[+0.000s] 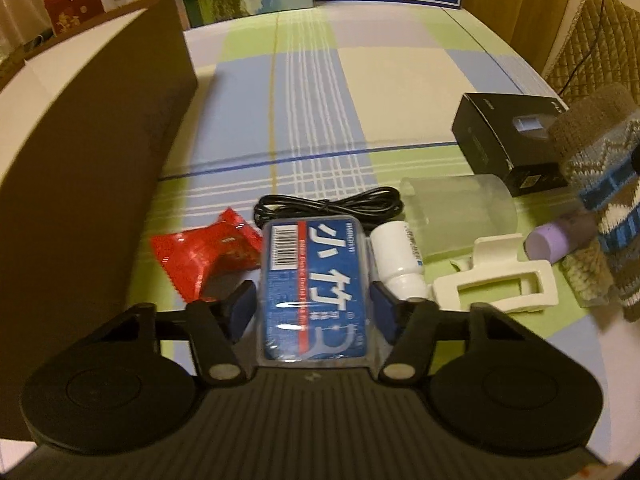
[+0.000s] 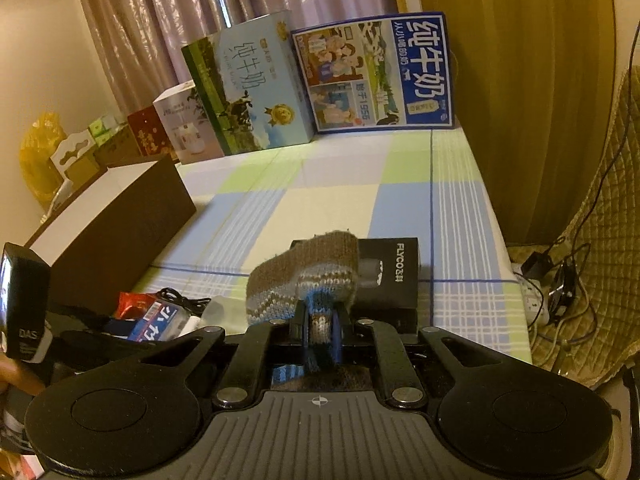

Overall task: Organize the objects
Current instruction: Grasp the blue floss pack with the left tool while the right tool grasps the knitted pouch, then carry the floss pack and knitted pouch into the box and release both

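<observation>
- The left gripper point(image 1: 312, 300) straddles a blue-labelled clear plastic box point(image 1: 314, 280) that lies on the checked tablecloth point(image 1: 380, 64); its blue pads point(image 1: 244, 306) stand on either side of the box, and I cannot tell whether they press on it.
- The right gripper point(image 2: 322, 328) has its fingers pressed together on a knitted sock point(image 2: 308, 276) in brown, grey and blue, which bunches up ahead of the jaws, above the cloth.
- Just left of the blue box lies a red foil packet point(image 1: 204, 252); behind it, a coiled black cable point(image 1: 332, 204).
- On its right a small white bottle point(image 1: 396, 264) lies touching or nearly touching the box, with a frosted plastic cup point(image 1: 460, 208) on its side beyond it.
- A white hair claw clip point(image 1: 500, 284) lies near the bottle, and a purple-capped tube point(image 1: 548, 240) lies beside the sock.
- A black FLYCO box point(image 2: 388, 276) sits behind the sock.
- A brown box with a white inside point(image 1: 96, 152) stands at the left.
- Milk cartons point(image 2: 376, 76) line the far edge.
</observation>
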The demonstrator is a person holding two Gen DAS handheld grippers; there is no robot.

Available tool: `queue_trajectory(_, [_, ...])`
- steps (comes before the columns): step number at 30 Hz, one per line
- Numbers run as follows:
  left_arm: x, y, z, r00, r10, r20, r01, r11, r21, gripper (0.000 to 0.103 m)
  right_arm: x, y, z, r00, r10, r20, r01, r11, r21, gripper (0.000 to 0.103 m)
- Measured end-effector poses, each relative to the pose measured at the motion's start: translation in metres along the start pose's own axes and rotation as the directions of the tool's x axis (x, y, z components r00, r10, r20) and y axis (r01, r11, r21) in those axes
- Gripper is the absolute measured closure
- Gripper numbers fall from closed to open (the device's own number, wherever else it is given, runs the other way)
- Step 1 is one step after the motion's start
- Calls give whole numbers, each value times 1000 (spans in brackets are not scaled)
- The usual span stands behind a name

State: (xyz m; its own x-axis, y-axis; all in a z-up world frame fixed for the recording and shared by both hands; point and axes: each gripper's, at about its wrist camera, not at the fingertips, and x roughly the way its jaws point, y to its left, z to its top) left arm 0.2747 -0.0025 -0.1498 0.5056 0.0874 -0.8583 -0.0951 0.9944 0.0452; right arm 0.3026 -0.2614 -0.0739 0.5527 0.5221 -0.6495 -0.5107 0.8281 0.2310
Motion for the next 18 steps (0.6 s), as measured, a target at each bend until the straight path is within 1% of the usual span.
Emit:
queue_trajectory(3, [-4, -2, -2, 1000, 8, 11, -9, 1000, 9, 49, -6, 3, 1, 1000, 6, 7, -6, 1000, 4, 95])
queue_trajectory(7, [-23, 1, -8, 999, -2, 39, 2, 1000, -21, 49, -14, 11, 5, 1000, 20, 18, -20, 1000, 6, 95])
queue_trajectory(12, [-61, 7, -12, 996, -22, 90, 25, 999, -33, 49, -23, 30, 11, 998, 41, 40, -42, 999, 2, 95])
queue_trajectory(18, [-107, 22, -7, 986, -40, 161, 44, 999, -25, 49, -29, 67, 19, 996, 68, 65, -66, 998, -24, 95])
